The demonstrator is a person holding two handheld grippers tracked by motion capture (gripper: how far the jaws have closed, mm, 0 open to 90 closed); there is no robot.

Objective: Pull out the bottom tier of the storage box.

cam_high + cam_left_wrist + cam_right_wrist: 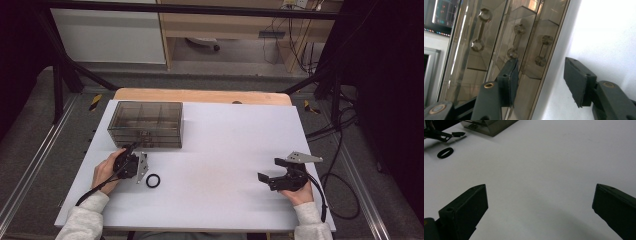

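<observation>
A smoky clear cabinet (146, 123) with three stacked drawers stands at the back left of the white table top (225, 150). My left gripper (136, 146) points at its front, rolled onto its side. In the left gripper view the left gripper (541, 67) has its jaws apart, with the lowest drawer handle (543, 50) just ahead between them and untouched. A black ring (153, 180) lies flat on the table beside that hand. My right gripper (269, 169) rests low at the right, wide open over bare table (539, 195), pointing left toward the ring (445, 152).
A wooden table edge (200, 95) runs behind the white top. Black frame poles (60, 85) and cables (340, 145) stand around the table on the floor. A broad stretch of white surface lies between the two hands.
</observation>
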